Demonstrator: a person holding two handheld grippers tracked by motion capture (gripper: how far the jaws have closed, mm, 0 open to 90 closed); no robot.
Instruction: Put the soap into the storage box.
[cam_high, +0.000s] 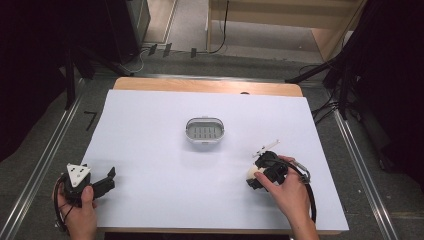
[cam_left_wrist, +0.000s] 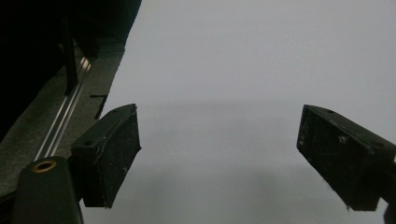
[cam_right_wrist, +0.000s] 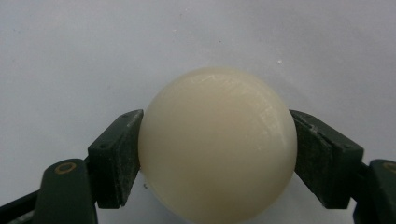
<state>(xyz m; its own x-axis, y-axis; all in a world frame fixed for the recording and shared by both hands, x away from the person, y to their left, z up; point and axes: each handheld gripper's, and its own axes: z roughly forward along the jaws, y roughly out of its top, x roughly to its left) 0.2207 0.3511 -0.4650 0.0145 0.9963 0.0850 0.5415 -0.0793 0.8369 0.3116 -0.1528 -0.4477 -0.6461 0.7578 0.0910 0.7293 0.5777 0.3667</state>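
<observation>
A cream-white ball (cam_right_wrist: 217, 144) sits between the two black jaws of my right gripper (cam_right_wrist: 217, 158), which is shut on it just over the white sheet. In the high view that ball (cam_high: 251, 172) shows at the front right, partly hidden by the right gripper (cam_high: 256, 174) and the hand holding it. A small grey oval dish with a slotted bottom (cam_high: 205, 130) stands at the middle of the sheet, well away from both grippers. My left gripper (cam_high: 111, 179) rests at the front left, open, with only white sheet between its jaws (cam_left_wrist: 219, 154).
The white sheet (cam_high: 160, 165) covers most of the wooden table (cam_high: 200, 85). Metal rails (cam_high: 45, 160) run along both sides of the table. Black stands and cables (cam_high: 345, 85) crowd the far right. A small white stalk on the right gripper (cam_high: 266, 146) points toward the dish.
</observation>
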